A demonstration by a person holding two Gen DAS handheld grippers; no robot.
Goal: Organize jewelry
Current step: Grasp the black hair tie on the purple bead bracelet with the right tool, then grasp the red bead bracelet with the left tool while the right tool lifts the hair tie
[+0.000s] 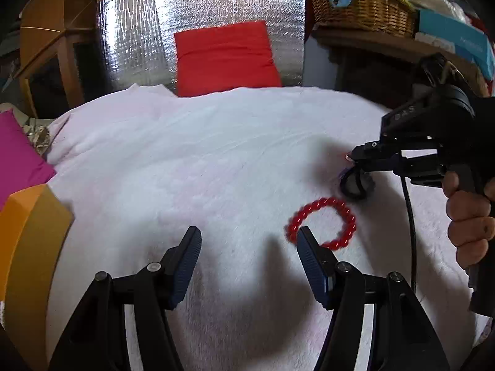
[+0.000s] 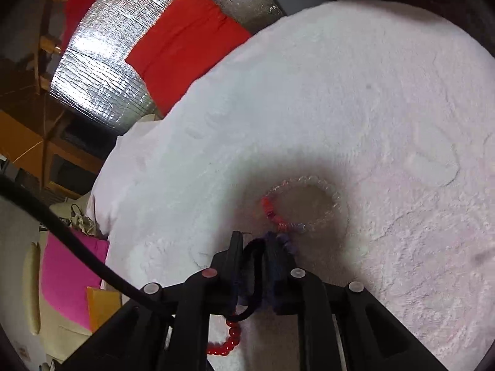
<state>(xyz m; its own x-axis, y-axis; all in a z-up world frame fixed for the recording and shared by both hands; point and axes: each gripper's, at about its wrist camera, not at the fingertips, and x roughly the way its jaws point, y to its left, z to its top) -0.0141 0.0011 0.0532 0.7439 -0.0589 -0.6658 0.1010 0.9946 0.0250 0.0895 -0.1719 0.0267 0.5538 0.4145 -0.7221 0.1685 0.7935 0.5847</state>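
Right gripper (image 2: 263,247) clamping dark bracelet (image 2: 252,258) — left gripper (image 1: 247,241) agape, red bracelet (image 1: 321,224) beside

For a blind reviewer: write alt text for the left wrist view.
The open left gripper hovers over a white towel beside a red bead bracelet. At right, the right gripper holds a dark looped band.

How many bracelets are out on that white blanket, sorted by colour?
Red beaded bracelet: 1, lying flat on the white blanket
Clear beaded bracelet with some red and purple beads: 1, lying flat
Dark bracelet: 1, pinched in the right gripper
Total: 3
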